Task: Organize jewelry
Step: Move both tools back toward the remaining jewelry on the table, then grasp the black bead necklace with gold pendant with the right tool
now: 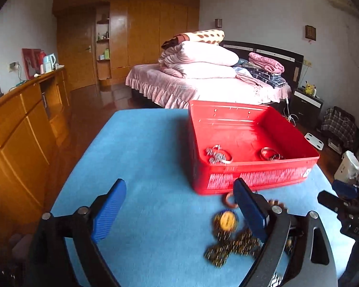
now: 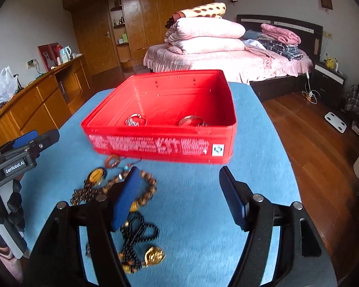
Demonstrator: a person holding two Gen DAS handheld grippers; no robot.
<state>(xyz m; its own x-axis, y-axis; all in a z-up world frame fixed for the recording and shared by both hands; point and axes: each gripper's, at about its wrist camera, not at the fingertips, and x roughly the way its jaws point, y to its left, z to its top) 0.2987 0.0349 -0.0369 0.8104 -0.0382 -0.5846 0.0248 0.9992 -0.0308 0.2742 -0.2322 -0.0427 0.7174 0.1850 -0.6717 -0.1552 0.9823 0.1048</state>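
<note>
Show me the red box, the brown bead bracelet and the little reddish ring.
red box (image 2: 155, 143), right wrist view, printed front wall.
brown bead bracelet (image 2: 150, 186), right wrist view, right curve of beads.
reddish ring (image 2: 111, 161), right wrist view, its band.

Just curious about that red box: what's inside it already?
Inside the red box lie silvery bangles: one cluster on the left, another on the right. The near wall hides the floor strip right behind it.

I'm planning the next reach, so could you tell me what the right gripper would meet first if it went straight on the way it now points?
Probably bare blue cloth: the right gripper points down at open cloth short of the red box. The bead bracelet lies left of that line; depth is uncertain.
</note>
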